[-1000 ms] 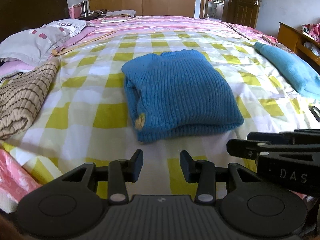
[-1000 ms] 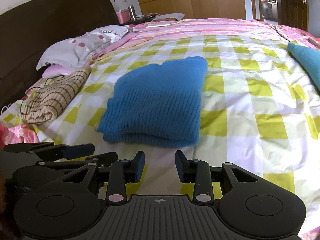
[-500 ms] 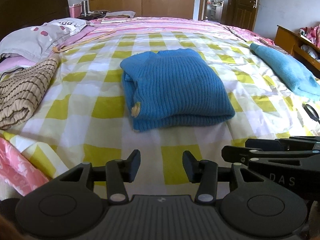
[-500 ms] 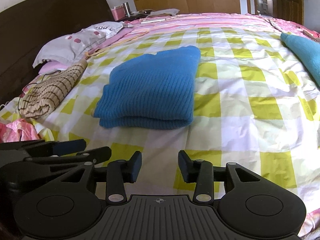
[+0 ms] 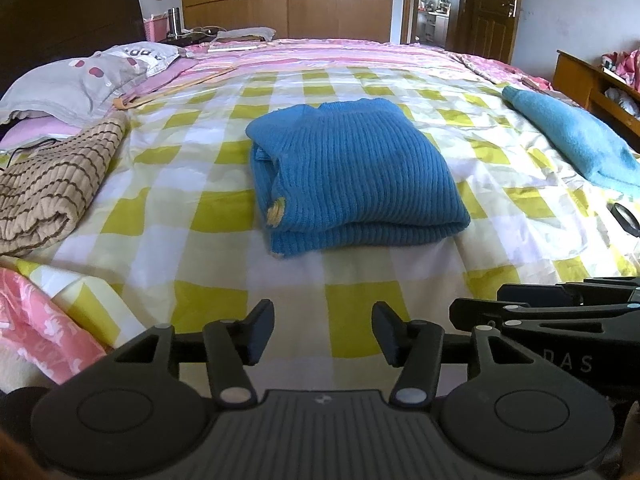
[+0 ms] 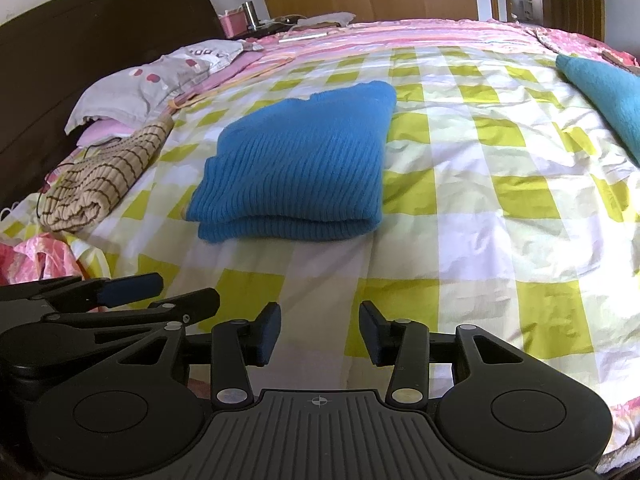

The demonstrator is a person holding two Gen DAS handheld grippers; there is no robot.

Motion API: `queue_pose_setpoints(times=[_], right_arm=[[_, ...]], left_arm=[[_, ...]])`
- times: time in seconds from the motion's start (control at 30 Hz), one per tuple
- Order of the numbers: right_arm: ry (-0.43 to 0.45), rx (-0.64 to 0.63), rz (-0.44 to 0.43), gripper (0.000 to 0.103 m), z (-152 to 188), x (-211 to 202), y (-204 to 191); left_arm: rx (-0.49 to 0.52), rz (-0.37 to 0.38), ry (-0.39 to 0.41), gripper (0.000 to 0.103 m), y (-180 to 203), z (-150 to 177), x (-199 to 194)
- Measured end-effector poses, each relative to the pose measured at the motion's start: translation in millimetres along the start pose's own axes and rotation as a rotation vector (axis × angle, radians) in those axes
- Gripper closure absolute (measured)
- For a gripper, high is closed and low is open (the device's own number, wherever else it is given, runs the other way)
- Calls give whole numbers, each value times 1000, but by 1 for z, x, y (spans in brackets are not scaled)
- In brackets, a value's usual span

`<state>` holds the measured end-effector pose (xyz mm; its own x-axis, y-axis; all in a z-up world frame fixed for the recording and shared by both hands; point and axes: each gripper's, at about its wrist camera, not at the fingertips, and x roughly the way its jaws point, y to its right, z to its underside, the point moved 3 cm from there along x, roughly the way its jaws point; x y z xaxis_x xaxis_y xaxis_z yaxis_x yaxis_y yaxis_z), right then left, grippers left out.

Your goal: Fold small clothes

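A blue ribbed sweater (image 5: 352,178) (image 6: 298,164) lies folded into a neat rectangle in the middle of the yellow-and-white checked bedspread (image 5: 208,216). My left gripper (image 5: 323,330) hovers near the bed's front edge, short of the sweater; its jaws are opening and nothing is between them. My right gripper (image 6: 320,332) stands beside it, also short of the sweater, open and empty. Each gripper shows at the edge of the other's view, the right gripper (image 5: 560,312) and the left gripper (image 6: 120,296).
A beige striped folded garment (image 5: 52,184) (image 6: 100,176) lies at the left. A teal garment (image 5: 576,140) (image 6: 604,92) lies at the right. Grey pillows (image 5: 80,80) rest by the dark headboard (image 6: 80,52). A wooden shelf (image 5: 592,88) stands right of the bed.
Both grippers have drawn back from the sweater toward the bed's front edge, so it looks farther off. Both pairs of jaws stand wider apart than a second ago.
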<state>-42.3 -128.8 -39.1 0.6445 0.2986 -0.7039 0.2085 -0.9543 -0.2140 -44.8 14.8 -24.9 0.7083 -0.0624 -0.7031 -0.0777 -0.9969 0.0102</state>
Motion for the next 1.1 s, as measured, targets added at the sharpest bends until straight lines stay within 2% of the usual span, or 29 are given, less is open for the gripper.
queue_pose_setpoints(times=[0.33,0.7,0.87,1.1], right_arm=[[3,6,1,59,4,-3,1],[3,7,2,59,8,-4,3],[1,14,2,59,9,-5,5],[-5,22,1,59,11,-6,6]], left_arm=[[7,-18,12,40,2,1,-4],[40,-81,22,31,6,3,-8],[47,-91,20,27,7,5,-10],[47,-91,29,26,7,5,-12]])
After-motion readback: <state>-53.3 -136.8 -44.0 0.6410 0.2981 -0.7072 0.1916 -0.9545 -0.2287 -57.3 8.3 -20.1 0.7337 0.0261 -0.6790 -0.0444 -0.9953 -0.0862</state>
